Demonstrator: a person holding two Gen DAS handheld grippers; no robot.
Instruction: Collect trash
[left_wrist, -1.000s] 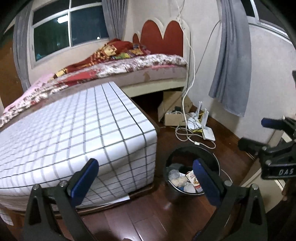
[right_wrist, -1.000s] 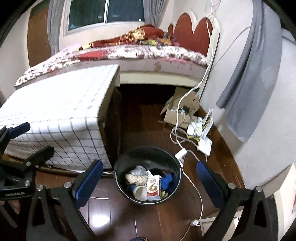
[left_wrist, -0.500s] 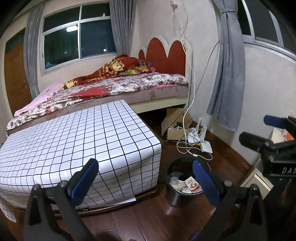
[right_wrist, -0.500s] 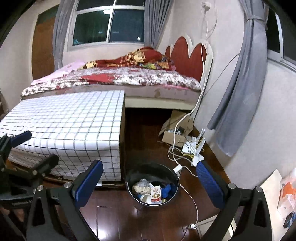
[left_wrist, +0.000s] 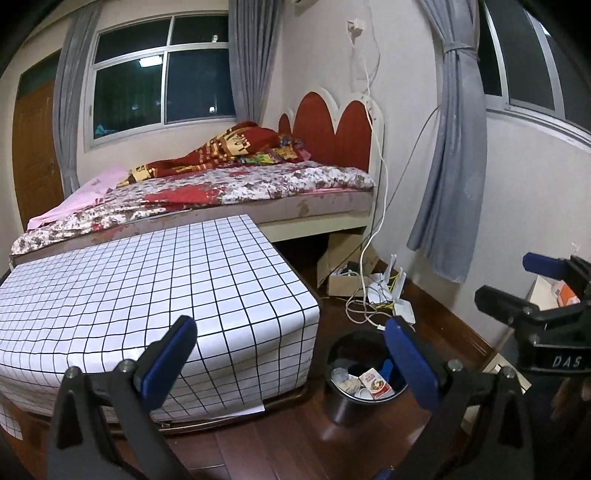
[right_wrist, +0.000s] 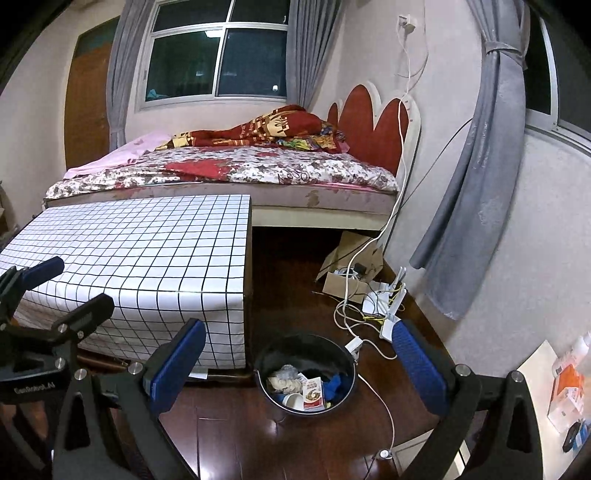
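A black trash bin (left_wrist: 343, 400) (right_wrist: 273, 354) stands on the dark wood floor beside the checked table. Inside lie a small red and white carton (right_wrist: 314, 394) (left_wrist: 375, 384), crumpled paper (right_wrist: 284, 380), a white cup and something blue. My left gripper (left_wrist: 291, 354) is open and empty, high above the floor, with the bin behind its right finger. My right gripper (right_wrist: 299, 365) is open and empty too, framing the bin from above. Each gripper shows in the other's view, the right gripper (left_wrist: 517, 284) at the far right and the left gripper (right_wrist: 70, 288) at the far left.
A low table with a white checked cloth (left_wrist: 147, 295) (right_wrist: 147, 251) stands left of the bin, a bed (left_wrist: 240, 188) behind it. A cardboard box (right_wrist: 351, 269), white routers (right_wrist: 388, 299) and cables (right_wrist: 354, 314) lie by the wall. Papers and packets (right_wrist: 565, 384) sit at right.
Both grippers have risen and pulled back from the bin, which now looks smaller and farther. Both stayed open.
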